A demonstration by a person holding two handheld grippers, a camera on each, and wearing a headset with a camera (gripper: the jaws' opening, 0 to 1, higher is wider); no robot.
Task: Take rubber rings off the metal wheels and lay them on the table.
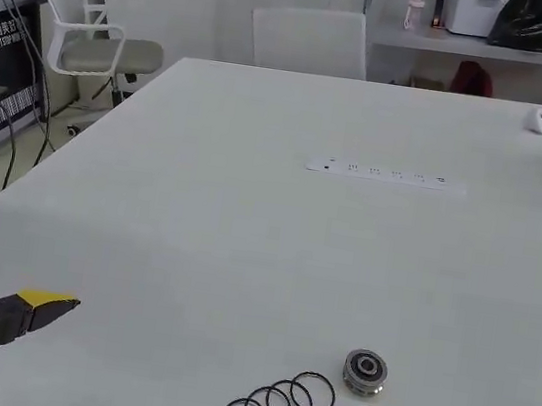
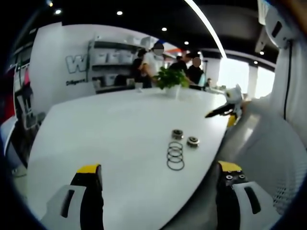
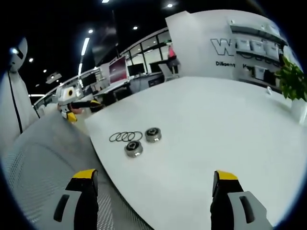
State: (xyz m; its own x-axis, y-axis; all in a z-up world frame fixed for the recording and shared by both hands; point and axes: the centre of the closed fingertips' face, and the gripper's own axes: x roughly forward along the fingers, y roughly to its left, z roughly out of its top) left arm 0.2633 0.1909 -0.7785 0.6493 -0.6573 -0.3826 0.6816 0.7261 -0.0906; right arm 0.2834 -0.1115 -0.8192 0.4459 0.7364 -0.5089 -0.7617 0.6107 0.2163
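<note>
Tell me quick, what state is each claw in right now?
Left claw: open, holding nothing.
Right claw: open, holding nothing.

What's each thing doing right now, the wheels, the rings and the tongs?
Rubber rings: four, off the wheels, lying flat in an overlapping row.
Metal wheels: two, lying flat beside the rings.
Left tongs: open, holding nothing.
Right tongs: open, holding nothing.
</note>
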